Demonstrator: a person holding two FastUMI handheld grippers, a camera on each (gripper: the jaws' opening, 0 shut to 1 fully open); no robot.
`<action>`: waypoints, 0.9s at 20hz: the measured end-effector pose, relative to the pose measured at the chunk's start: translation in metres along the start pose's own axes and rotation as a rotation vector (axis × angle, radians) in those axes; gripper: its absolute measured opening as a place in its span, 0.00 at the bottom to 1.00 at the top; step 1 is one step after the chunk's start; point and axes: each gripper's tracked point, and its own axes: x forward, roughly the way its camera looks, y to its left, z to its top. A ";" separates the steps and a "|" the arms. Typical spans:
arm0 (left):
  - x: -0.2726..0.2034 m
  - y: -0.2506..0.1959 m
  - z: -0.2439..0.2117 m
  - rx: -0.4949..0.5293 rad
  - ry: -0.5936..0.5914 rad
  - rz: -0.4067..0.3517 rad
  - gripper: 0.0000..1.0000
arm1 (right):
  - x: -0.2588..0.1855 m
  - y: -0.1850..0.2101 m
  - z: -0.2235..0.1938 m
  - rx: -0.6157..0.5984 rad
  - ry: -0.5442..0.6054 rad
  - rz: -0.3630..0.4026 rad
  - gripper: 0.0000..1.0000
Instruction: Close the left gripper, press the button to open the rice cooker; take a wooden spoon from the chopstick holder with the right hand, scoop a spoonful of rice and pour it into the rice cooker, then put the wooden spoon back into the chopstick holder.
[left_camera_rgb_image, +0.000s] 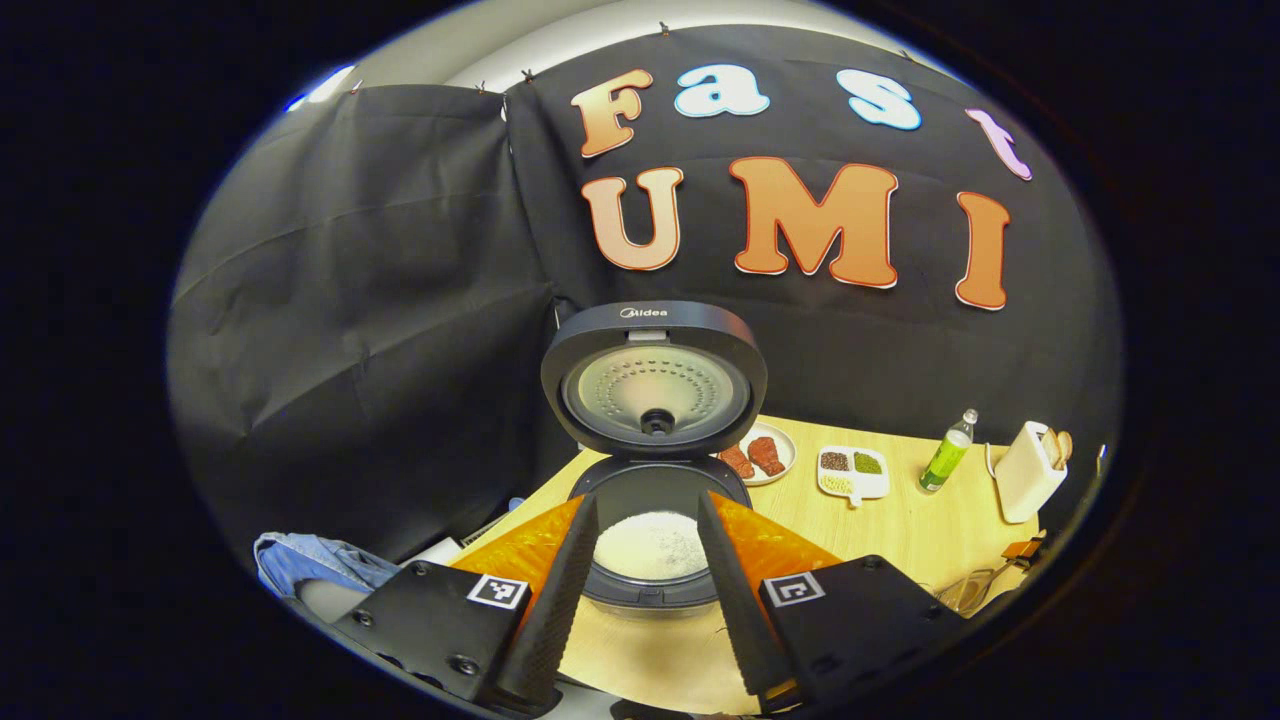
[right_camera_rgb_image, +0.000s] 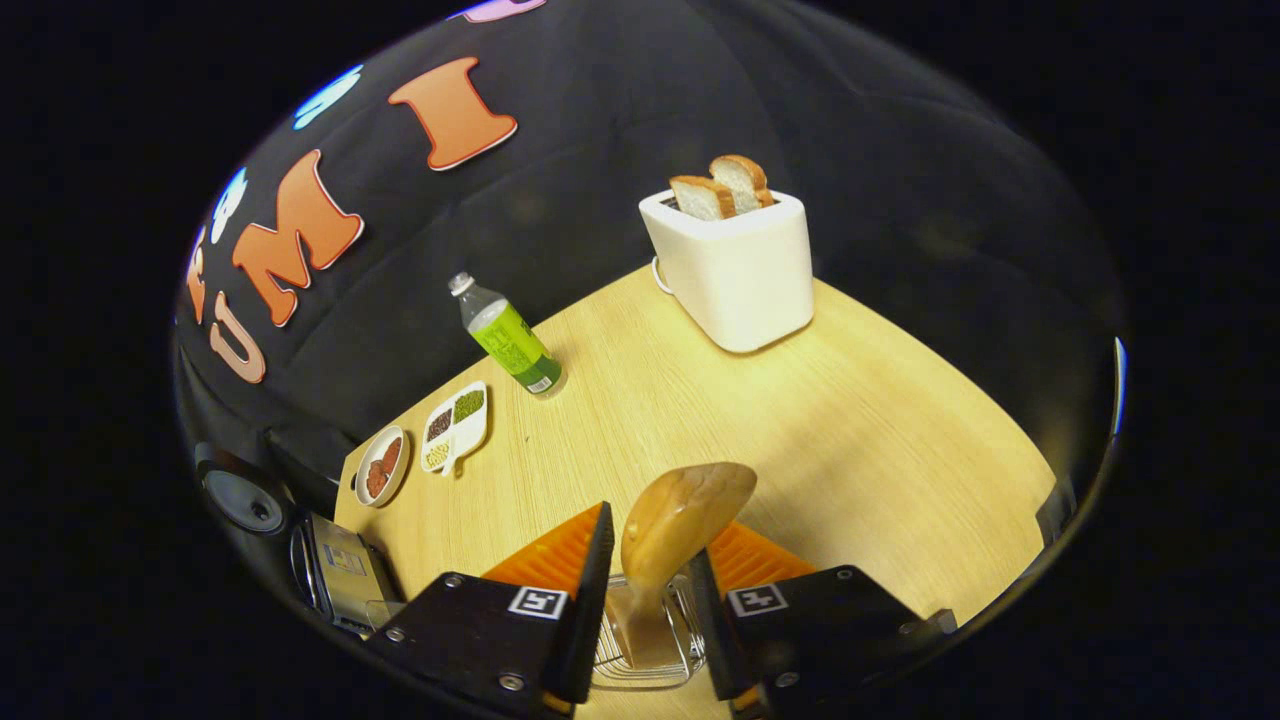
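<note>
The rice cooker (left_camera_rgb_image: 655, 560) stands open on the wooden table, its lid (left_camera_rgb_image: 655, 380) upright and white rice (left_camera_rgb_image: 650, 545) in the pot. My left gripper (left_camera_rgb_image: 648, 500) is open just in front of it, one finger on each side of the pot, holding nothing. In the right gripper view, my right gripper (right_camera_rgb_image: 648, 545) is shut on the handle of the wooden spoon (right_camera_rgb_image: 685, 520). The spoon's bowl points up and looks empty. Its lower end stands in the wire chopstick holder (right_camera_rgb_image: 640, 660) right below the fingers. The cooker (right_camera_rgb_image: 335, 565) sits at the lower left of that view.
A white toaster (right_camera_rgb_image: 735, 265) with two bread slices stands at the table's far side, with a green bottle (right_camera_rgb_image: 510, 345) to its left. A divided dish of grains (right_camera_rgb_image: 455, 425) and a plate of red-brown food (right_camera_rgb_image: 382, 465) lie near the cooker. Blue cloth (left_camera_rgb_image: 310, 560) hangs left of the table.
</note>
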 end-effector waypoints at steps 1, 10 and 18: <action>0.001 0.000 -0.003 0.017 -0.003 0.002 0.69 | 0.000 -0.001 -0.002 0.013 0.002 -0.006 0.33; 0.016 -0.023 0.006 0.070 -0.049 -0.091 0.67 | -0.035 -0.002 -0.020 0.062 -0.067 0.001 0.18; 0.032 -0.032 0.025 0.154 -0.130 -0.176 0.82 | -0.078 0.023 0.016 0.050 -0.177 0.003 0.11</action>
